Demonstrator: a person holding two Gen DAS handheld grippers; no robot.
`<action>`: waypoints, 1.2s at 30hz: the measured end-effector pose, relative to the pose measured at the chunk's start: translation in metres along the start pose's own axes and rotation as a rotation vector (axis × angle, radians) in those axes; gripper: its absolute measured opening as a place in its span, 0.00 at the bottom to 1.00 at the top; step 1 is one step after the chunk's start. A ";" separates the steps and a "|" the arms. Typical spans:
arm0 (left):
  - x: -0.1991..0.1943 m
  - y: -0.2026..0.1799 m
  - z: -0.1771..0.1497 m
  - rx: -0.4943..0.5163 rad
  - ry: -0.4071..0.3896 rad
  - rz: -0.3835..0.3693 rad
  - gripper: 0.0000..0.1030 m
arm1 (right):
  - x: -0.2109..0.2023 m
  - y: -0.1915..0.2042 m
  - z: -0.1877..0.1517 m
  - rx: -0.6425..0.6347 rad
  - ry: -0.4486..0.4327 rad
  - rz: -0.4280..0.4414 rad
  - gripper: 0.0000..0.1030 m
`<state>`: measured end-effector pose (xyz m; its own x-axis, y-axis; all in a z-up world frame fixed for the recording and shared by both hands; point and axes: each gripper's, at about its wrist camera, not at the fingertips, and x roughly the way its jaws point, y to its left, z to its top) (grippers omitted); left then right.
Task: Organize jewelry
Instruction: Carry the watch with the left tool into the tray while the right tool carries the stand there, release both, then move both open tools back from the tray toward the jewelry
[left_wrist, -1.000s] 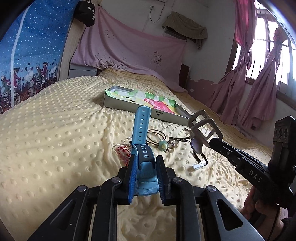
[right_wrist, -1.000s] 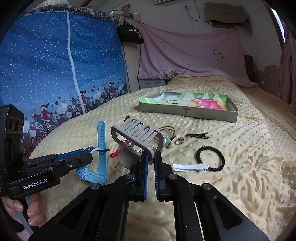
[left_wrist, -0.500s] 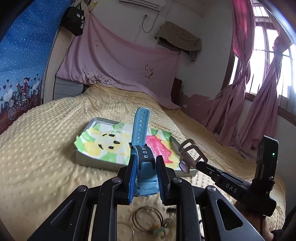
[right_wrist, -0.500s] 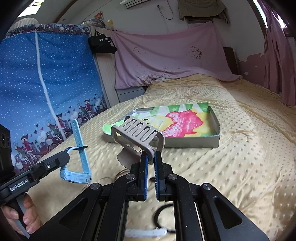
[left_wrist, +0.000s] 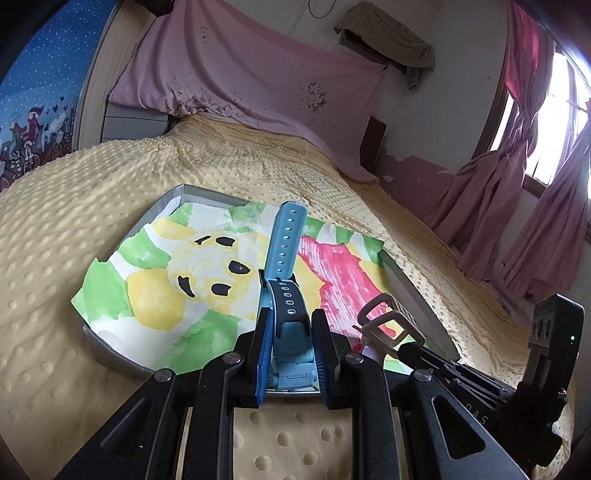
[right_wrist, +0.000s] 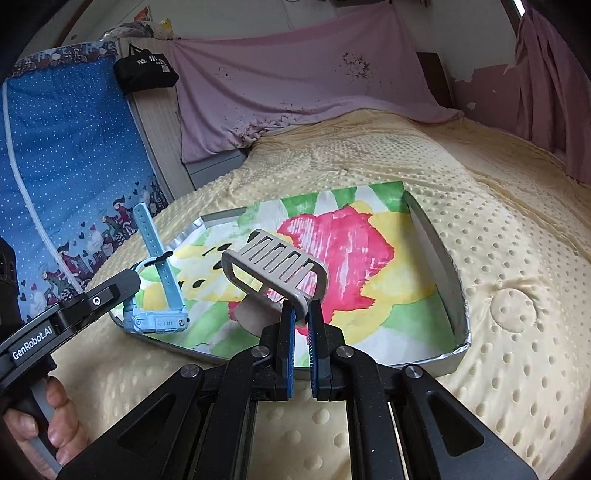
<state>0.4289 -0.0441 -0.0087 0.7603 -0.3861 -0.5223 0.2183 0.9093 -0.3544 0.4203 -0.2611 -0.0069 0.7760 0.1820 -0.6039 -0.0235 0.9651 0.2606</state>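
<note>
Left wrist view: left tool (left_wrist: 290, 354) clamps a blue watch (left_wrist: 286, 295), strap upright, above the near edge of a grey tray (left_wrist: 410, 291) lined with a painted sheet (left_wrist: 159, 295).
Right wrist view: right tool (right_wrist: 300, 336), nearly closed, pinches a grey hair claw (right_wrist: 275, 264) over the tray's (right_wrist: 448, 273) near part; the tray lies on a yellow bed (right_wrist: 517, 258).

You face a bed under a yellow dotted blanket (left_wrist: 110, 192), a pink sheet (left_wrist: 258, 85) draping the wall, pink curtains (left_wrist: 535, 206) beside a bright window (left_wrist: 554, 122).
</note>
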 end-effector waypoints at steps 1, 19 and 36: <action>-0.001 -0.001 0.000 -0.002 0.002 0.004 0.19 | 0.004 0.001 -0.002 -0.003 0.013 0.002 0.06; -0.066 -0.007 -0.019 0.030 -0.110 0.134 0.81 | -0.033 0.000 -0.019 -0.044 -0.028 -0.023 0.34; -0.175 -0.019 -0.069 0.121 -0.250 0.209 1.00 | -0.163 0.024 -0.059 -0.135 -0.281 -0.002 0.95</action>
<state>0.2496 -0.0049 0.0363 0.9195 -0.1532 -0.3620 0.1019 0.9823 -0.1571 0.2555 -0.2563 0.0534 0.9194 0.1392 -0.3679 -0.0906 0.9851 0.1462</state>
